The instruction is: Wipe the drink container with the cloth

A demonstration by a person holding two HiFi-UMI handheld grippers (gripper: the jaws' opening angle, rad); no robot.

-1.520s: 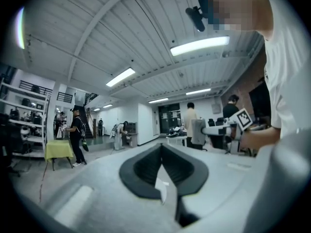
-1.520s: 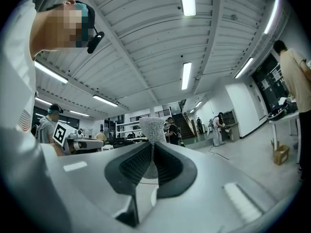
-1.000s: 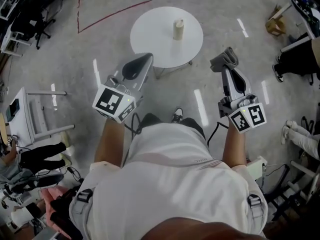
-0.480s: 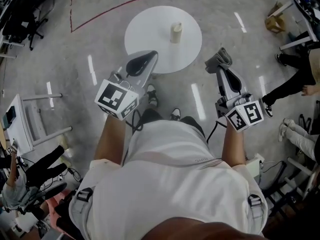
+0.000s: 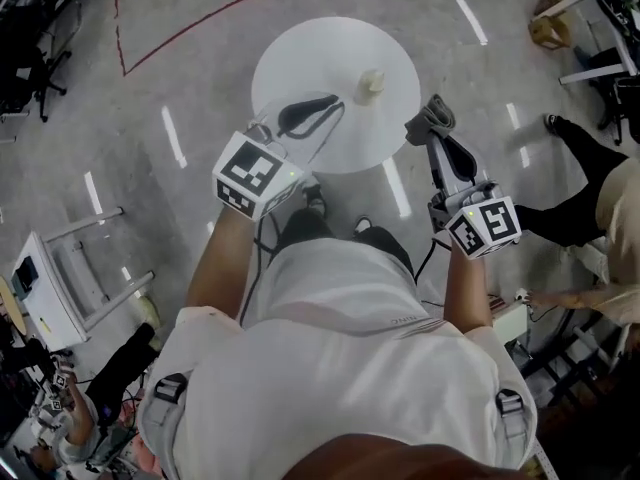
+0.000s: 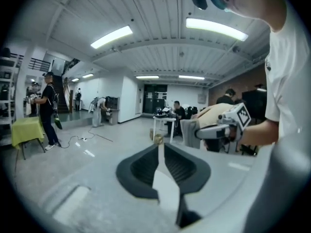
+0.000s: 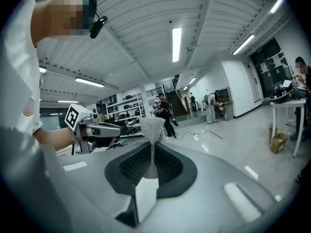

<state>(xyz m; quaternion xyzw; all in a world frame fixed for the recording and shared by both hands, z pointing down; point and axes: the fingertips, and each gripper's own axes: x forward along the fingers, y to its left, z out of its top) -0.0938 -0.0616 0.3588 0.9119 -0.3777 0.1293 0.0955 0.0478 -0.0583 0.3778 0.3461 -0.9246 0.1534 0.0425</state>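
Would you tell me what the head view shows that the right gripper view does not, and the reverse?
Only the head view: the round table with the container standing on it. Only the right gripper view: ceiling lights, shelves and a person standing far off. Both: the cloth pinched in the right tongs, and the left tongs, which are opening with nothing between them.

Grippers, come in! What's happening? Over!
Left gripper opening, empty. Right gripper shut on cloth. Drink container upright on table, untouched. Nothing in the way.
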